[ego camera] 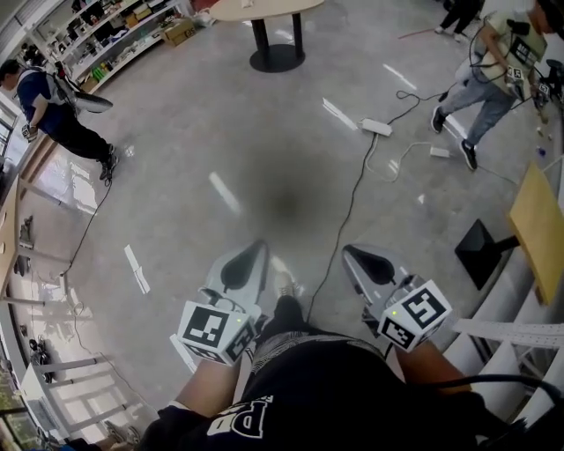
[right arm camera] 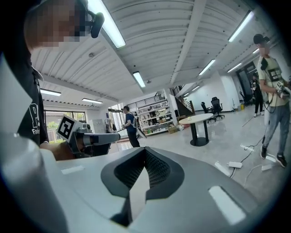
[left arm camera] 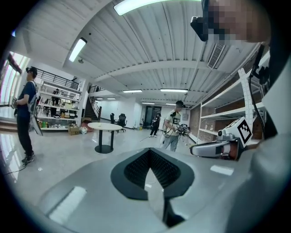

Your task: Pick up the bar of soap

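Left gripper [ego camera: 254,257] and right gripper [ego camera: 354,258], both pressed together and empty, hang over the floor [ego camera: 220,132]; no bar of soap in sight, pickup not yet begun.

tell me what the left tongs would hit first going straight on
Nothing close: the left tongs face bare floor, with the round table far beyond, roughly in line. Depth is unclear.

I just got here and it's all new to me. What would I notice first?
The left gripper and the right gripper poke out side by side near the bottom of the head view, both shut and empty, over a shiny gray floor. Farther off stands a round table, and a white power strip lies right of it.
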`<move>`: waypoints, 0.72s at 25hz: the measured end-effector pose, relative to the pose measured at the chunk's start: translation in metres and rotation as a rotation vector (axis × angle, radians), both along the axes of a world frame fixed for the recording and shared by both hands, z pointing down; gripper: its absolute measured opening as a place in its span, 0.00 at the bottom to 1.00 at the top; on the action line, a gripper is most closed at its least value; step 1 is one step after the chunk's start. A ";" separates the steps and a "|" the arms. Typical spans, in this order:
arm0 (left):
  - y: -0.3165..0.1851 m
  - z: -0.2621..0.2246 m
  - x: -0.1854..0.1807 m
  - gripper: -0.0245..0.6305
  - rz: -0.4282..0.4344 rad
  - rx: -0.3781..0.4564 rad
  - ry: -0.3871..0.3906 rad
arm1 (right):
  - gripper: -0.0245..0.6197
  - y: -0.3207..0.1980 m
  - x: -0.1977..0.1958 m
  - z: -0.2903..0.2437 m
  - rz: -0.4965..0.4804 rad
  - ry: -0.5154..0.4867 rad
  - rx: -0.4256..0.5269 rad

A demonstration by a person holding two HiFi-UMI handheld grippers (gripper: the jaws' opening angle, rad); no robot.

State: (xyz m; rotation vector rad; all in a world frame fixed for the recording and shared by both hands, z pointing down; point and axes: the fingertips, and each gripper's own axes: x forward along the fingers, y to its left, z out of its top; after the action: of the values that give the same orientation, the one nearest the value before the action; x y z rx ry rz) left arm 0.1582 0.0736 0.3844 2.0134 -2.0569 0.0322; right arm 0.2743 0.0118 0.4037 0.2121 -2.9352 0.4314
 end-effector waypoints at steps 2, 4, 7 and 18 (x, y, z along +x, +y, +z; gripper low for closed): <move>-0.014 0.004 -0.026 0.05 0.009 -0.006 0.015 | 0.05 -0.013 -0.031 -0.002 0.004 0.007 0.002; -0.027 0.001 -0.050 0.05 0.029 -0.004 0.027 | 0.05 -0.023 -0.060 -0.011 0.005 0.015 0.016; -0.043 -0.010 -0.092 0.05 0.053 0.018 0.017 | 0.05 -0.037 -0.105 -0.021 0.005 0.029 0.053; -0.085 -0.013 -0.254 0.05 0.029 0.069 0.021 | 0.05 -0.081 -0.246 -0.028 -0.006 0.030 0.119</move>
State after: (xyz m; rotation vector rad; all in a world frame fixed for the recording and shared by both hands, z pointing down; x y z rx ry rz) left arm -0.0955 -0.0115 0.3714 2.0751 -2.0423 -0.0542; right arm 0.0286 -0.0692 0.3760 0.2223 -2.9338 0.2503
